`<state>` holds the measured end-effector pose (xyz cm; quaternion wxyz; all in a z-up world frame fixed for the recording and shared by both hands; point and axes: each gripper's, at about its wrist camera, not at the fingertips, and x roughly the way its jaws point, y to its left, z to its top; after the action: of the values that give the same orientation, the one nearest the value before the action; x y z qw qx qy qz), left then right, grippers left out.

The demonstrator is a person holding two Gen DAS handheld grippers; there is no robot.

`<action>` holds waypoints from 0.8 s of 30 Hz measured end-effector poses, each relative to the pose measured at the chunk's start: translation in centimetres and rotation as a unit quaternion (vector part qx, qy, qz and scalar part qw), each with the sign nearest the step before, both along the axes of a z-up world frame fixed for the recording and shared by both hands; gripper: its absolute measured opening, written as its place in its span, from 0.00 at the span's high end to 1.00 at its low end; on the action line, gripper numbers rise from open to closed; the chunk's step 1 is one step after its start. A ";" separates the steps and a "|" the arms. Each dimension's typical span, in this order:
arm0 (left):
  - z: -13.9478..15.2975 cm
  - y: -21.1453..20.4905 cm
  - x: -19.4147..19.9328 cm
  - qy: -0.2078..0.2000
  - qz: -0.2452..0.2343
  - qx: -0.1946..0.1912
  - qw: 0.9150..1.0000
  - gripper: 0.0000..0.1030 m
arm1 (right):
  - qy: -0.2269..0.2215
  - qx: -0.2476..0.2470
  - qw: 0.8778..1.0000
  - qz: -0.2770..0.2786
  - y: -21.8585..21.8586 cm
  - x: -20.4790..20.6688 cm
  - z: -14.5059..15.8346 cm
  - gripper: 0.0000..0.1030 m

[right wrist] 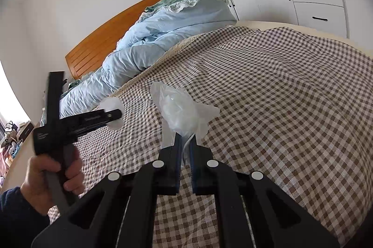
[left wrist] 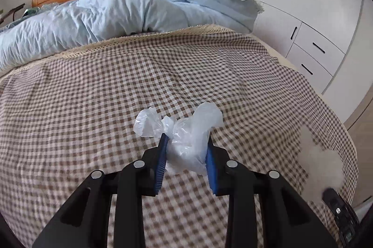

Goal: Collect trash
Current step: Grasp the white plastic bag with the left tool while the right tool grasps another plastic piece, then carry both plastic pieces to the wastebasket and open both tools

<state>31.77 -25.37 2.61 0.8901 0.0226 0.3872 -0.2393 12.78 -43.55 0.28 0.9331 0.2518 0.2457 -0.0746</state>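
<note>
Left gripper (left wrist: 186, 143): clamps crumpled plastic bag (left wrist: 186, 140). Right gripper (right wrist: 185, 145): pinches second plastic wrapper (right wrist: 181, 108). Step: pickup done over the checked bedspread (left wrist: 209, 66); next, likely carry to bin.

Left gripper (left wrist: 186, 143) pinches narrowly; right gripper (right wrist: 185, 143) is clamped nearly closed.

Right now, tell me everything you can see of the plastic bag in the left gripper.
The plastic bag is thin, translucent white film, crumpled into a loose wad. It sits between the left gripper's blue pads, which press its sides, with two ruffled lobes sticking out past the fingertips. It hangs just above the brown checked bedspread; whether it touches the cloth is unclear.
</note>
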 end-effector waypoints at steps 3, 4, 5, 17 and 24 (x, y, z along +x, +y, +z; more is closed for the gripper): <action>3.4 2.0 -5.5 -0.058 0.001 0.023 0.998 0.73 | -0.010 0.015 1.000 0.014 0.6 -1.8 0.4 0.94; 4.3 2.6 -7.3 -0.079 -0.002 0.031 0.996 0.73 | -0.014 0.015 1.000 0.013 0.8 -2.9 0.7 0.94; 5.0 3.2 -8.9 -0.095 -0.009 0.033 0.995 0.73 | -0.019 0.015 1.000 0.010 1.1 -3.9 1.1 0.94; 8.2 -3.1 -26.5 -0.099 -0.153 -0.047 0.982 0.73 | 0.040 -0.117 0.992 -0.042 -3.8 -25.9 5.9 0.94; 4.5 -11.3 -34.4 -0.039 -0.259 -0.054 0.964 0.73 | 0.191 -0.125 0.967 -0.110 -9.0 -36.2 -1.3 0.94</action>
<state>-2.64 -36.71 7.11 0.8120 0.0837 0.3198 -0.4811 -23.44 -52.53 -1.04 0.8789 0.1398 0.3792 -0.2535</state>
